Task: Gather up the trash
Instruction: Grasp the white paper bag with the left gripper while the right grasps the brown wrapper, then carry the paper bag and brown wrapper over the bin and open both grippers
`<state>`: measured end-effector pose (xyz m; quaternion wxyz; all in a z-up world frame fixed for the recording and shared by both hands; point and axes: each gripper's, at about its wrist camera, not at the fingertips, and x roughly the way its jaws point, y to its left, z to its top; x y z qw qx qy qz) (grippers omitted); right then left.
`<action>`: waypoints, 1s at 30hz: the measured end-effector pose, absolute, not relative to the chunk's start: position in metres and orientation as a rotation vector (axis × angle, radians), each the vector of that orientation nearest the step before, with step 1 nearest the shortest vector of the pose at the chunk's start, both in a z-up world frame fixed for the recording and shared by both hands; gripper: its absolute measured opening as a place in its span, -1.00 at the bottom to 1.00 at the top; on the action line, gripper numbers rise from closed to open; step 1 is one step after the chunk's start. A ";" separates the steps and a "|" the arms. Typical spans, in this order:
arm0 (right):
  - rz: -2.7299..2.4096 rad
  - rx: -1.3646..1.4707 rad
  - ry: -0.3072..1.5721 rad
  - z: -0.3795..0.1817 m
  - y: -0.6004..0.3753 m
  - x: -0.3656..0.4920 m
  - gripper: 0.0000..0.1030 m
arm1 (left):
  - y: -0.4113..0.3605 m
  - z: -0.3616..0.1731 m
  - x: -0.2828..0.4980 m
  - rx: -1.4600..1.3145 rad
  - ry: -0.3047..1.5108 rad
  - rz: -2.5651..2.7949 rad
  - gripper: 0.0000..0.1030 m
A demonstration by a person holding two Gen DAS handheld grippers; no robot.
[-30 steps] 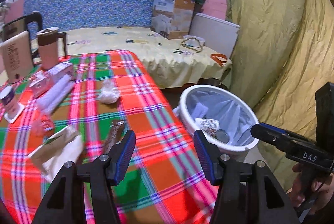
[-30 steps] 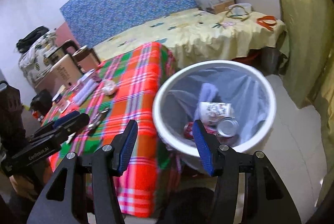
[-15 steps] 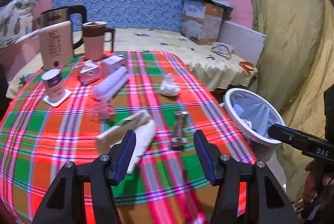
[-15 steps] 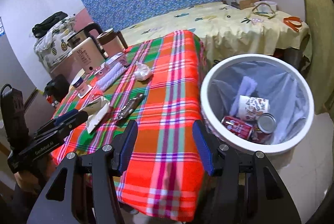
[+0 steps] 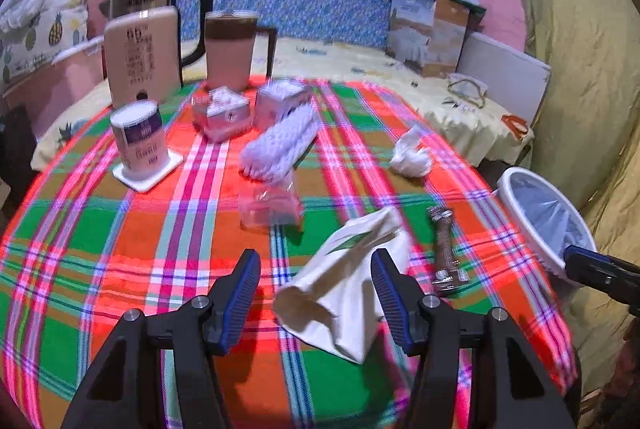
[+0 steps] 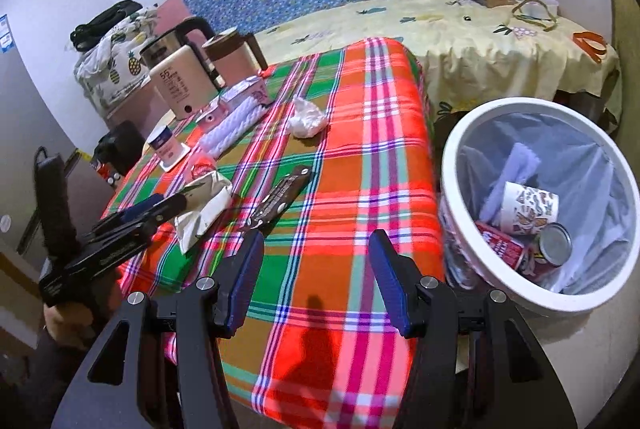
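Note:
A crumpled white paper bag [image 5: 348, 281] lies on the plaid tablecloth [image 5: 120, 229], between the fingers of my open left gripper [image 5: 316, 293]. A brown wrapper [image 5: 444, 249] lies just right of it, a clear plastic wrapper [image 5: 270, 207] behind it, and a crumpled tissue [image 5: 410, 155] farther back. The white bin [image 6: 472, 149] holds cans and a paper cup. My right gripper [image 6: 316, 281] is open and empty over the table's near edge, left of the bin. The bag [image 6: 204, 205], wrapper [image 6: 282, 199] and tissue [image 6: 306, 119] show in the right wrist view too.
A kettle [image 5: 140, 53], a brown jug [image 5: 232, 49], a cup on a coaster [image 5: 140, 141], two small cartons [image 5: 252, 107] and a white roll [image 5: 280, 145] stand at the table's back. A bed with a box [image 5: 428, 29] lies behind. A yellow curtain [image 5: 580, 69] hangs at right.
My left gripper swung left from the bin and came in over the table to the paper bag. My right gripper drew back and left from the bin to the table edge.

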<state>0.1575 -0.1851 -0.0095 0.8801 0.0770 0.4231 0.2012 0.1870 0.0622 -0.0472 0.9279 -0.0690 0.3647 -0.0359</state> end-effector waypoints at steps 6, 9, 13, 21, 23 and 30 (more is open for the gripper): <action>0.431 0.143 0.911 -0.018 -0.169 0.170 0.10 | 0.056 -0.060 0.186 -0.156 0.772 -0.118 -0.36; 0.438 0.131 0.924 -0.023 -0.158 0.176 0.10 | 0.062 -0.059 0.181 -0.183 0.752 -0.095 -0.45; 0.447 0.112 0.943 -0.029 -0.142 0.183 0.09 | 0.070 -0.058 0.176 -0.208 0.730 -0.067 -0.52; 0.408 0.017 0.963 -0.043 -0.108 0.197 -0.09 | 0.077 -0.058 0.173 -0.232 0.715 -0.062 -0.61; 0.382 -0.024 0.956 -0.043 -0.105 0.196 -0.35 | 0.077 -0.058 0.173 -0.233 0.718 -0.063 -0.61; 0.387 0.004 0.949 -0.037 -0.122 0.183 -0.49 | 0.069 -0.056 0.167 -0.238 0.724 -0.085 -0.63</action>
